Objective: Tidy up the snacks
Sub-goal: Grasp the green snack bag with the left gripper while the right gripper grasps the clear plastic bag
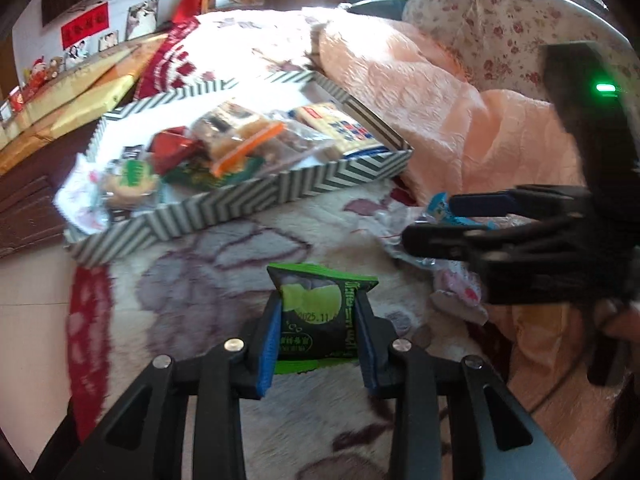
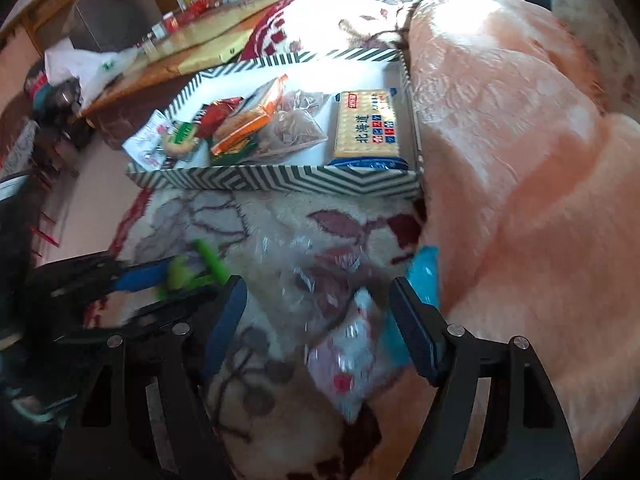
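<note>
My left gripper (image 1: 318, 312) is shut on a green and black snack packet (image 1: 318, 312), held above the floral blanket in front of the striped box (image 1: 280, 190). The box holds several snacks, among them a cracker pack (image 2: 366, 124). My right gripper (image 2: 318, 304) is open above a clear wrapper (image 2: 320, 276), a pink and white packet (image 2: 348, 376) and a blue packet (image 2: 424, 276) on the blanket. It shows at the right of the left wrist view (image 1: 432, 224). The left gripper with the green packet (image 2: 188, 272) shows blurred at left of the right wrist view.
A peach blanket (image 1: 440, 120) is heaped to the right of the box. A wooden bed edge (image 1: 80, 92) and floor lie to the left. A floral cushion (image 1: 500, 32) sits behind.
</note>
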Demonstrator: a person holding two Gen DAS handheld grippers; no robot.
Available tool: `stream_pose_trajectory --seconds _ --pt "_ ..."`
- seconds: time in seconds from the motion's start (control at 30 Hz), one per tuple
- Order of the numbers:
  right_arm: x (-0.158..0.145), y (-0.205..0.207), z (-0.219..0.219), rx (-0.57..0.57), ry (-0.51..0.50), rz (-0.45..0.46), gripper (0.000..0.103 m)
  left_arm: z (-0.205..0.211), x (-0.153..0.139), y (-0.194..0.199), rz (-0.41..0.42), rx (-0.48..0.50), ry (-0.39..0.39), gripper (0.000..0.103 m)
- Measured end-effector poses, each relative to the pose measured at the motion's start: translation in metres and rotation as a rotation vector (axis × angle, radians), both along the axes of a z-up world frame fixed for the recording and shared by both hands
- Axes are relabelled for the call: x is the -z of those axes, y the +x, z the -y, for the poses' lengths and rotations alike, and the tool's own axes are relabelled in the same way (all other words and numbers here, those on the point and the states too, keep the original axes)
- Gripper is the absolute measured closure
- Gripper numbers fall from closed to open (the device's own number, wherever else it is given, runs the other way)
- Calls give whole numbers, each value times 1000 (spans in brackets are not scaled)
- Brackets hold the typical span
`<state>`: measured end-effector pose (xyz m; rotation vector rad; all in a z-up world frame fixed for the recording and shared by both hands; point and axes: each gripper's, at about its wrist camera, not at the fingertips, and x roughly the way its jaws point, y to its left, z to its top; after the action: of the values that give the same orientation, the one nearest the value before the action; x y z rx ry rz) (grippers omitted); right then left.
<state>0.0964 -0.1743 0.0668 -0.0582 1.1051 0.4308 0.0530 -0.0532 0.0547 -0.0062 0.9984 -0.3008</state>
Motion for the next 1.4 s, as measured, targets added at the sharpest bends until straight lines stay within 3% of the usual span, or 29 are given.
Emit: stream_pose_trajectory --seconds 0.2,0.27,0.3,0.33,0.43,0.5,0.8,1.4 --pt "41 30 -24 -86 -129 -100 23 -13 6 2 -20 -36 -1 67" --pt "50 34 -21 -76 -114 -119 31 -14 9 2 -29 -42 -5 67" --pt "50 35 -19 -68 -102 -107 46 -14 10 2 -31 -44 -5 67" --pt "47 35 -16 -64 -73 -94 53 -14 10 2 -29 -44 -5 67" --pt "34 28 -13 -81 18 -95 62 -14 6 2 -17 -47 -10 67" --pt "28 21 -17 -98 0 -73 64 -17 1 1 -2 -52 -15 67" --pt "-12 -7 -27 -109 59 20 65 -25 -15 1 40 -87 1 67" --pt "-30 5 -29 -80 82 56 65 -45 -28 22 87 -140 39 67"
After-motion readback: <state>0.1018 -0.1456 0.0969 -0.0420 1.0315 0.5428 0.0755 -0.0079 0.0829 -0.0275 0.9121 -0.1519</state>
